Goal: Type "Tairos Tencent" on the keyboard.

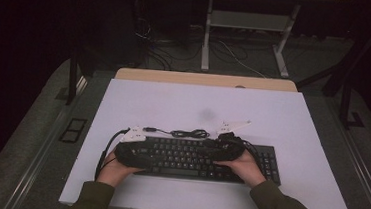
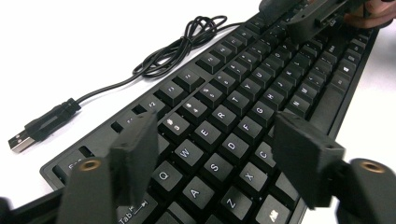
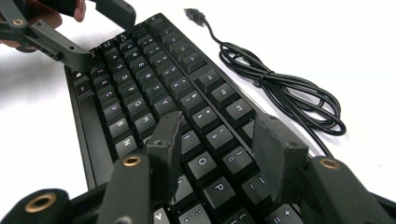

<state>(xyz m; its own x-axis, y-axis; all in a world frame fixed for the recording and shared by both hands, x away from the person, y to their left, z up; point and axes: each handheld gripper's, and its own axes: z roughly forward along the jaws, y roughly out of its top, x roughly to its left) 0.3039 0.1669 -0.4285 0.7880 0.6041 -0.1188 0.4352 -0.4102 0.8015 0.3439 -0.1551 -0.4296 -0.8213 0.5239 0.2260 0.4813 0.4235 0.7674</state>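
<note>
A black keyboard (image 1: 189, 157) lies near the front of the white table (image 1: 199, 100), and its black cable (image 1: 186, 133) lies coiled just behind it. My left gripper (image 1: 147, 154) hovers low over the keyboard's left end, jaws apart above the letter keys (image 2: 233, 102) with nothing pinched. My right gripper (image 1: 212, 149) hangs over the right half of the keyboard (image 3: 154, 79), jaws also apart above the keys. In the left gripper view my own gripper (image 2: 219, 154) frames the Q-to-C keys. The right gripper view shows my own gripper (image 3: 222, 144) over the O and P keys.
The cable's USB plug (image 2: 37, 128) lies loose on the table beyond the keyboard's back left corner. A wooden strip (image 1: 205, 79) borders the table's far edge. Behind it stand desk legs (image 1: 207, 36) and floor cables.
</note>
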